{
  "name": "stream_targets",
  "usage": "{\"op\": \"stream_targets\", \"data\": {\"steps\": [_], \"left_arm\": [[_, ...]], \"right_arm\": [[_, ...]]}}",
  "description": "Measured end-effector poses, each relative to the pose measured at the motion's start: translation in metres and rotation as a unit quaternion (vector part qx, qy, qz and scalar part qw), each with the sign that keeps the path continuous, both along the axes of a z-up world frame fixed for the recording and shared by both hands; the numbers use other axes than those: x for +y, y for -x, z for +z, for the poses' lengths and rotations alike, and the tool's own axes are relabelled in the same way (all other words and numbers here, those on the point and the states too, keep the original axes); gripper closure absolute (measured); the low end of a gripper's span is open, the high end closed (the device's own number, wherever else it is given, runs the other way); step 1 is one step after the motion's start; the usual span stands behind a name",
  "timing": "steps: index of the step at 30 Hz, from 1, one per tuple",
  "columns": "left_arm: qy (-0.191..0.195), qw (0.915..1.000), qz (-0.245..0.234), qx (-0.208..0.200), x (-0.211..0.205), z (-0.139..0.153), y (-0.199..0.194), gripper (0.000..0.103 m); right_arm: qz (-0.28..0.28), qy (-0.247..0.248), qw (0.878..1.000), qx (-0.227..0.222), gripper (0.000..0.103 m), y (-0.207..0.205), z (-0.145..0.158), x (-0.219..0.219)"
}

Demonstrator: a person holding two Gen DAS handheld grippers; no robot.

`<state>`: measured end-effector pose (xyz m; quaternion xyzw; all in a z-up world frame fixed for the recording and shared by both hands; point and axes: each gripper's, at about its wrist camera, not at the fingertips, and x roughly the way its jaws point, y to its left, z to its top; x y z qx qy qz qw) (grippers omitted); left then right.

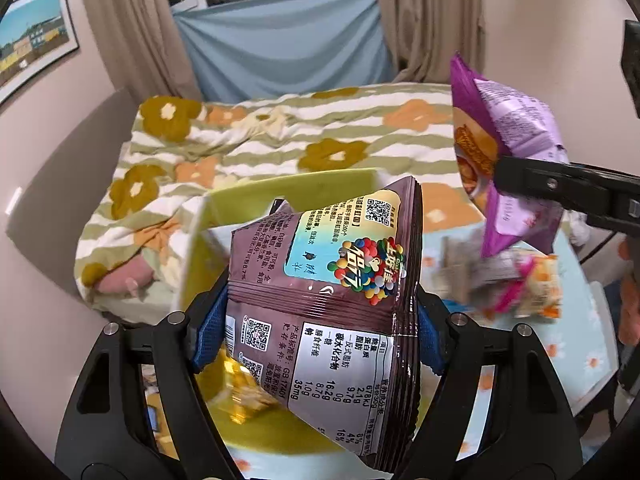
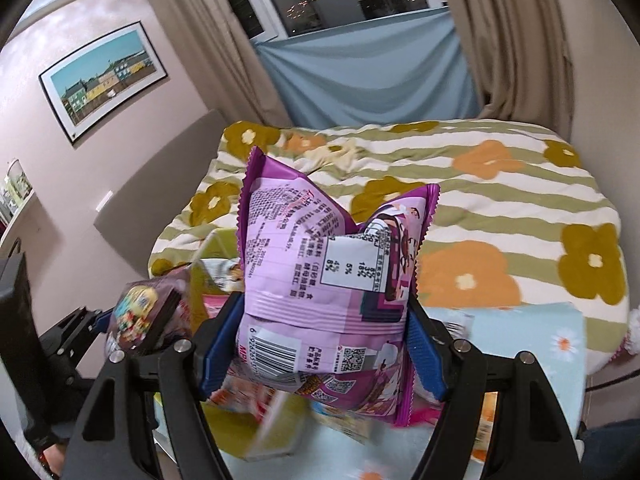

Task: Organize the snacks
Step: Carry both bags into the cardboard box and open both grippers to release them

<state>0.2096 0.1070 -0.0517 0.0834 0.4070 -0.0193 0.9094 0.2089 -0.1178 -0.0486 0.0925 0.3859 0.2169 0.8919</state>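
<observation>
- Firmly, a brown candy packet is clamped between the blue-padded fingers of the left gripper, held above a green bin.
- A purple snack bag is pinched by the right gripper, whose fingers press its sides.
- Loose snacks are seen blurred on the bench.
- A floral bed lies beyond.

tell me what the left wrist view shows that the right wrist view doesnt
Only the left wrist view: the brown candy packet's nutrition panel, clamped in the left gripper, and a gold wrapper in the green box.
Only the right wrist view: the purple packet's barcode, clamped in the right gripper.
Both: both packets and the flowered bedspread.
</observation>
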Motion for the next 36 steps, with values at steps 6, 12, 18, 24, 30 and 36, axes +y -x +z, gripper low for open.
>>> {"op": "stream_targets", "data": {"steps": [6, 12, 18, 24, 30, 36], "left_arm": [[0.005, 0.9995, 0.006, 0.03, 0.055, -0.029, -0.037, 0.027], [0.013, 0.9983, -0.013, 0.056, 0.08, -0.054, -0.054, 0.004], [0.054, 0.9964, -0.019, 0.063, 0.088, -0.056, -0.039, 0.0], [0.055, 0.9968, 0.001, 0.058, 0.089, -0.049, -0.019, 0.0], [0.05, 0.9967, 0.019, 0.061, 0.098, -0.053, -0.014, 0.0], [0.056, 0.9949, 0.037, 0.076, 0.107, -0.068, -0.009, 0.0]], "right_arm": [[0.003, 0.009, 1.0, 0.018, 0.031, -0.019, -0.013, 0.059], [-0.018, 0.02, 0.999, 0.039, 0.031, -0.025, -0.03, 0.091], [-0.028, 0.034, 0.997, 0.059, 0.031, -0.022, -0.037, 0.099], [-0.01, 0.045, 0.997, 0.058, 0.031, -0.023, -0.035, 0.104], [0.024, 0.053, 0.996, 0.063, 0.029, -0.038, -0.039, 0.129], [0.051, 0.052, 0.994, 0.084, 0.023, -0.059, -0.058, 0.152]]}}
